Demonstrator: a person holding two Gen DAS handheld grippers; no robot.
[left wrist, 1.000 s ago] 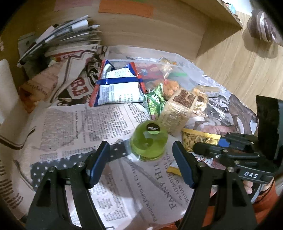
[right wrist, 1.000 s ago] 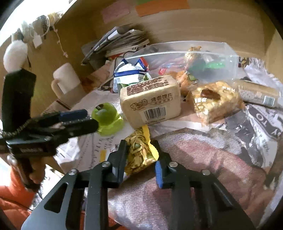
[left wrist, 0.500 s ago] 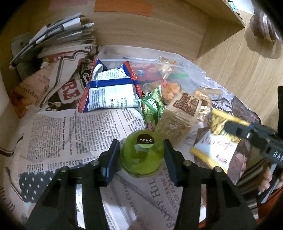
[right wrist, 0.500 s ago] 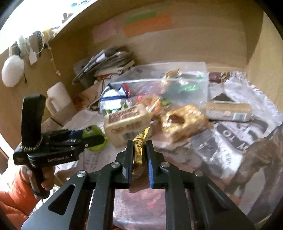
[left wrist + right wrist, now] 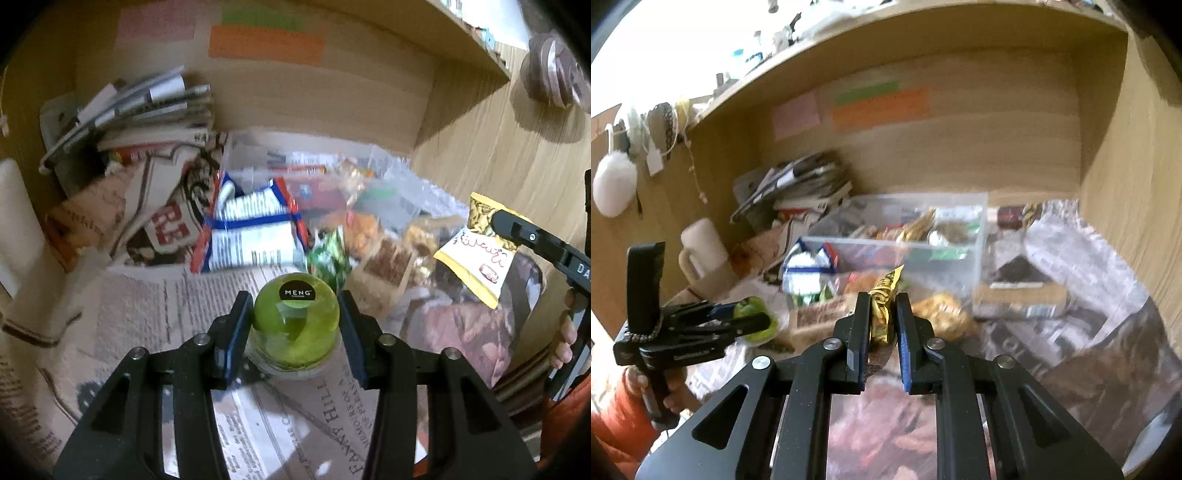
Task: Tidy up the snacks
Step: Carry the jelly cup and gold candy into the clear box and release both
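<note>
Left gripper level over the newspaper, clamped on 1 green jelly cup. Right gripper raised above the tabletop, pinching 1 yellow snack packet in front of 1 clear bin of snacks. 1 white mug far left. Since 0.5 s ago: both grippers lifted higher; the packet now hangs clear of the snack pile.

- Our right gripper has its fingers clamped on a yellow snack packet, held above the newspaper-covered surface.
- Beyond it we see a clear plastic bin holding wrapped snacks.
- At left, our left gripper grips a green jelly cup.
</note>
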